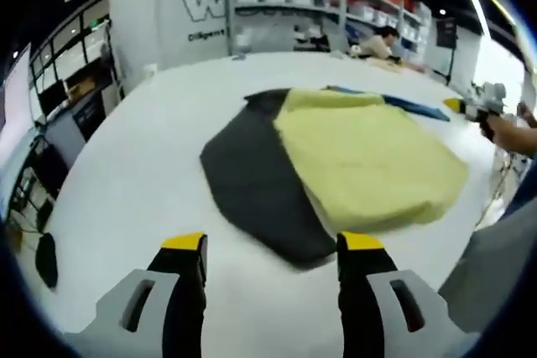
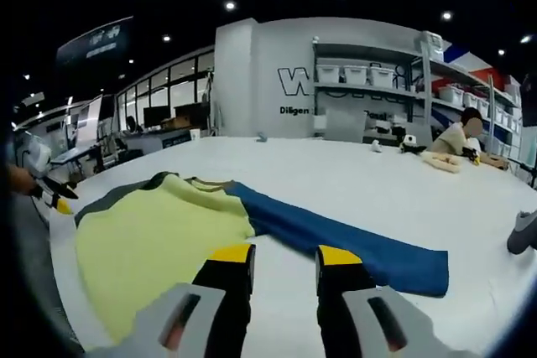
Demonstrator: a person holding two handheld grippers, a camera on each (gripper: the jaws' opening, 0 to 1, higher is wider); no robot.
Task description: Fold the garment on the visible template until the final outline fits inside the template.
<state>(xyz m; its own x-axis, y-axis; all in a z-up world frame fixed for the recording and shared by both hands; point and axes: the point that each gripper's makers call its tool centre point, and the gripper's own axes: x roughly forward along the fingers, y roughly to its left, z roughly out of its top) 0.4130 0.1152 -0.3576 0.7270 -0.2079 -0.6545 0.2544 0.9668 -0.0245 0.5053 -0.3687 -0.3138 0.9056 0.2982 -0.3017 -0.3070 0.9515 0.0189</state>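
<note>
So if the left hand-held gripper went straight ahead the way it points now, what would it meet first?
Probably the dark template: its near edge lies just beyond the open left hand-held gripper, with the yellow garment further on. Depth is hard to judge here.

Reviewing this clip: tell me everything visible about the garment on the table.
The garment is a soft, fleece-like top with a pale yellow body, a blue sleeve and a brownish neckline. It lies flat on the white table, its body partly covering a dark template that shows past one edge. In the right gripper view, the blue sleeve is stretched out flat, away from the body. Neither gripper touches it; both sets of jaws stand apart above the table.
</note>
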